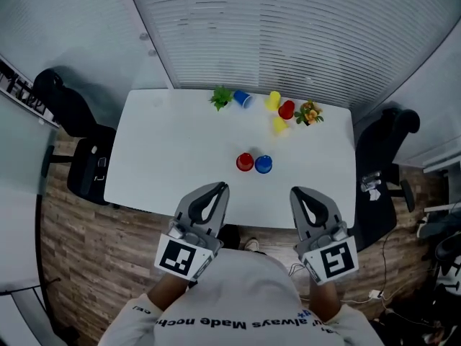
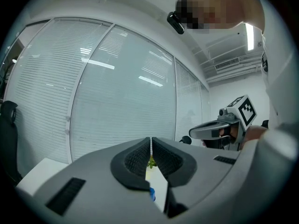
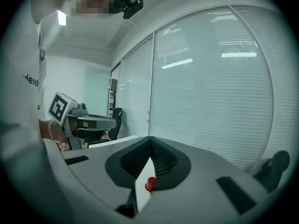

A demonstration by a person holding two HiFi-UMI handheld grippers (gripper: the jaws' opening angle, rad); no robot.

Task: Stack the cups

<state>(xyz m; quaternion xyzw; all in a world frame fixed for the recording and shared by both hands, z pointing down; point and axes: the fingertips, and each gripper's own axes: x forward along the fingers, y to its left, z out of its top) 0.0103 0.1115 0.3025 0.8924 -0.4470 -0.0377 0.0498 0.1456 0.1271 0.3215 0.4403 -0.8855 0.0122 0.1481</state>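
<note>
Red cup (image 1: 245,162) and blue cup (image 1: 263,164) stand ahead between my left tongs (image 1: 221,187) and right tongs (image 1: 295,191), both pressed together

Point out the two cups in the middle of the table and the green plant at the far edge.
red cup (image 1: 245,162), head view, middle of the cup.
blue cup (image 1: 263,164), head view, middle of the cup.
green plant (image 1: 221,97), head view, its leaves.
</note>
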